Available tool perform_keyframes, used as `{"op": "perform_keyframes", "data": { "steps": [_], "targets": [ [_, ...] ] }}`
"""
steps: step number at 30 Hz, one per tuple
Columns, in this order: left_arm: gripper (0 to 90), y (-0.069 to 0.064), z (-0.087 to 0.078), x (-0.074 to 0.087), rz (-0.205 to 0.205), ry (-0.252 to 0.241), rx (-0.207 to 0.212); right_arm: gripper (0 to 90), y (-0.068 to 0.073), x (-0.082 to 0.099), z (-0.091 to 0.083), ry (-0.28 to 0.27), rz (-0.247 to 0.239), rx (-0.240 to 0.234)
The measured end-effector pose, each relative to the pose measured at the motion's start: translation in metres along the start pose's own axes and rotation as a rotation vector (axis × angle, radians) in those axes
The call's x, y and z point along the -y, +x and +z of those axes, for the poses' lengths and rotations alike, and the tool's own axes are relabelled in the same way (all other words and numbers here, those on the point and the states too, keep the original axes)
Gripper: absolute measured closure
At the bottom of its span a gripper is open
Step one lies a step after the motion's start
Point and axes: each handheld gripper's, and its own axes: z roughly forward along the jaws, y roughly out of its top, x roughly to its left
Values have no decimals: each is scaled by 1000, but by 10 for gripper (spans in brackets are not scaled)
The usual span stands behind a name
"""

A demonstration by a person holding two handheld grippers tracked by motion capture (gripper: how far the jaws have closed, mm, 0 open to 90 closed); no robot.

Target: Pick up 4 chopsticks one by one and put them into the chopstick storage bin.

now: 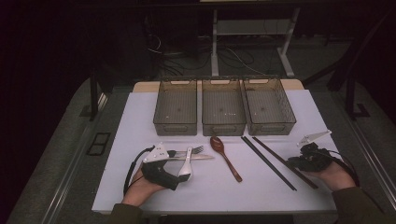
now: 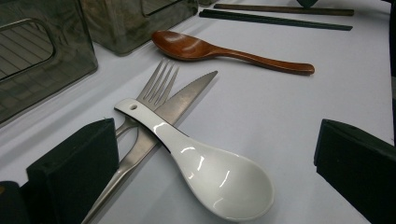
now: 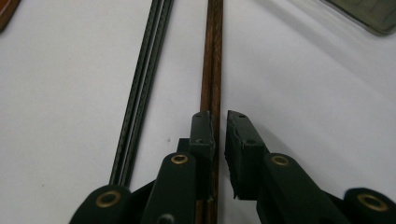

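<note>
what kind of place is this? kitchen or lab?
Likely a lab or recording bench, not a kitchen: a white table laid out with cutlery and three empty bins, desk legs with loose cables on the floor behind, and dark surroundings.

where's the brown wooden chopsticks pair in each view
High view: brown chopsticks lie right of centre, running diagonally toward the right tongs.
Left gripper view: along the top edge.
Right gripper view: centre, running up from between the jaws.
Shared landmark: black chopsticks alongside.
</note>
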Motion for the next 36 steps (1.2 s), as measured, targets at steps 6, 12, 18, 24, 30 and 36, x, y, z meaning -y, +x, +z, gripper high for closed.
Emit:
{"op": "perform_keyframes", "data": {
  "steps": [6,12,18,24,30,36],
  "targets": [
    [0,0,0,0,2,3,1,802,1,1,-2,38,-20,8],
    [0,0,0,1,1,3,0,802,2,0,-4,90,-41,8],
    [0,0,0,1,-2,4,0,802,1,-4,-2,169,-56,4],
    [0,0,1,1,-1,7,0,811,1,-8,0,216,-64,-2],
    [0,0,1,2,1,8,0,817,1,-18,5,297,-78,4],
    [0,0,1,2,1,8,0,834,0,-23,7,332,-70,4]
  ]
}}
